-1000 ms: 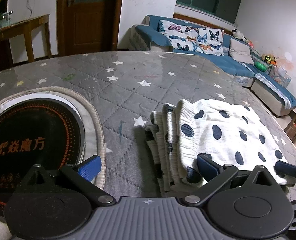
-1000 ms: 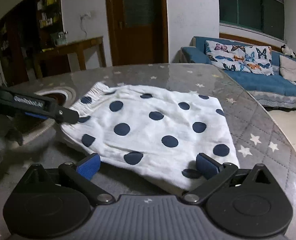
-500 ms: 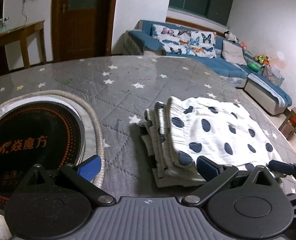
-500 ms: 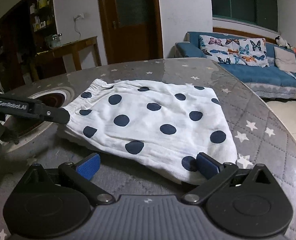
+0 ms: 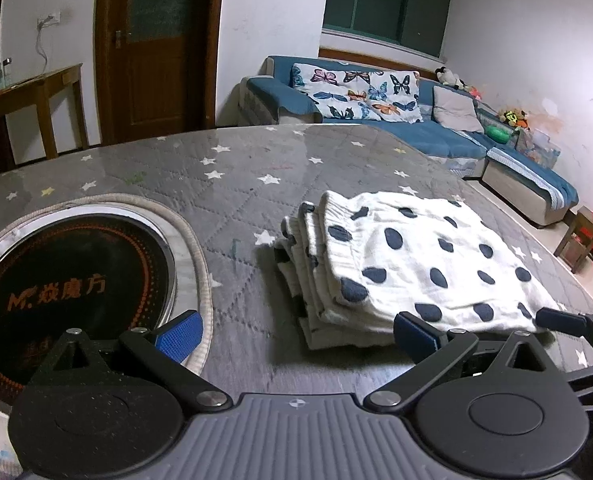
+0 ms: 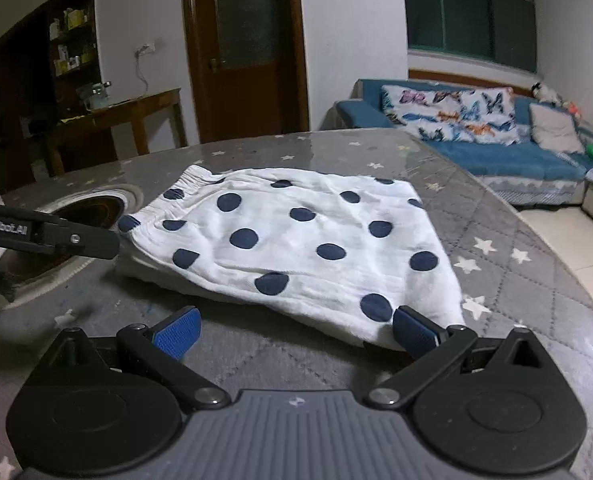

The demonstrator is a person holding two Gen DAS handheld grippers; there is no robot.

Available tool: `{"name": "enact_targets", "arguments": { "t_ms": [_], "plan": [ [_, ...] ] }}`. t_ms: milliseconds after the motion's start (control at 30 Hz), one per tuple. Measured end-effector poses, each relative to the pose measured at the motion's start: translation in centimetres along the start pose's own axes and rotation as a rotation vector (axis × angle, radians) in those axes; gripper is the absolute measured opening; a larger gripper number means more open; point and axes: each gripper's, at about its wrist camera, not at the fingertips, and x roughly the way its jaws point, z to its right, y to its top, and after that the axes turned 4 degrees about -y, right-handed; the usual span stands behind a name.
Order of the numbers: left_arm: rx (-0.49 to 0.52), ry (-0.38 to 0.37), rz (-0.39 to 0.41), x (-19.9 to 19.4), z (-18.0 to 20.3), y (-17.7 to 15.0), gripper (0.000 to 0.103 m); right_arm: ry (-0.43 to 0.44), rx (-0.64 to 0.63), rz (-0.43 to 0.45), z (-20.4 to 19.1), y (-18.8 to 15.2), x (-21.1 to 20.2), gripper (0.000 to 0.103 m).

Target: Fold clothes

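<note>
A white garment with dark blue dots lies folded in several layers on the grey star-patterned table. My left gripper is open, just short of the garment's near left edge, with nothing between its blue pads. My right gripper is open too, close to the near edge of the cloth, its right pad beside the cloth's near right corner. The left gripper's finger shows at the left of the right wrist view, its tip by the waistband edge. The right gripper's tip shows at the garment's right corner.
A round black induction cooker with a pale rim is set into the table left of the garment. A blue sofa with butterfly pillows, a wooden door and a wooden side table stand beyond the table edge.
Both grippers have drawn back from the folded garment, which now looks farther away and lies still. Both stay open.
</note>
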Motion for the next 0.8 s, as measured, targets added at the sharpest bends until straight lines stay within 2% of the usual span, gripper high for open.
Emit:
{"name": "enact_targets", "arguments": {
  "t_ms": [167, 333, 800],
  "plan": [
    [0.009, 0.005, -0.008, -0.6, 0.1, -0.6, 0.103, -0.036, 0.019, 0.014, -0.4, -0.4, -0.6, 0.103],
    [0.028, 0.012, -0.013, -1.1, 0.3, -1.4, 0.103, -0.058, 0.028, -0.009, -0.8, -0.8, -0.7, 0.103],
    [0.093, 0.024, 0.008, -2.6, 1.8, -2.9, 0.103, -0.067, 0.054, 0.005, -1.3, -1.4, -2.1, 0.103]
  ]
}}
